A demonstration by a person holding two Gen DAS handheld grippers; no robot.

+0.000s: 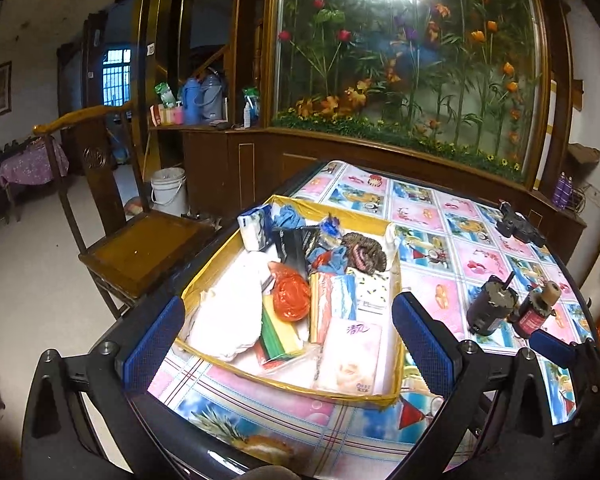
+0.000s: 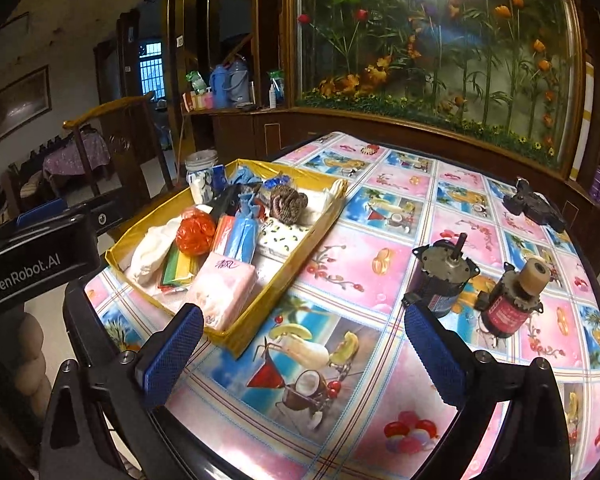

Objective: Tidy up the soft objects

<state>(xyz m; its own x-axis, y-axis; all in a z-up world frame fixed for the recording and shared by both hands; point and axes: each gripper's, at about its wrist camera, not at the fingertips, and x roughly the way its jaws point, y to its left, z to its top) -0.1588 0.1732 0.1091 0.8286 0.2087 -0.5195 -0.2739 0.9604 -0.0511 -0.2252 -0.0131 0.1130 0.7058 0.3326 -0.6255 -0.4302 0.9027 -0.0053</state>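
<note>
Soft things lay gathered in the shallow yellow cardboard tray (image 1: pixel 396 280) on the table with the colourful fruit-print cloth (image 2: pixel 340 264): a pink tissue pack (image 2: pixel 224 292), an orange plastic bag (image 2: pixel 195 231), a white crumpled cloth (image 2: pixel 150 250). I judge they were collected there to keep them apart from the two hard metal motors (image 2: pixel 444 276) standing well to the right. The left gripper (image 1: pixel 288 336) hovered over the tray's near edge, jaws wide and empty. The right gripper (image 2: pixel 304 352) was also fully released, holding nothing, above bare cloth.

Tray (image 2: pixel 296 264) sits left on table (image 2: pixel 380 272), tissue pack (image 2: pixel 224 292) in its near end; two motors (image 2: pixel 440 276) stand right, well apart from it
</note>
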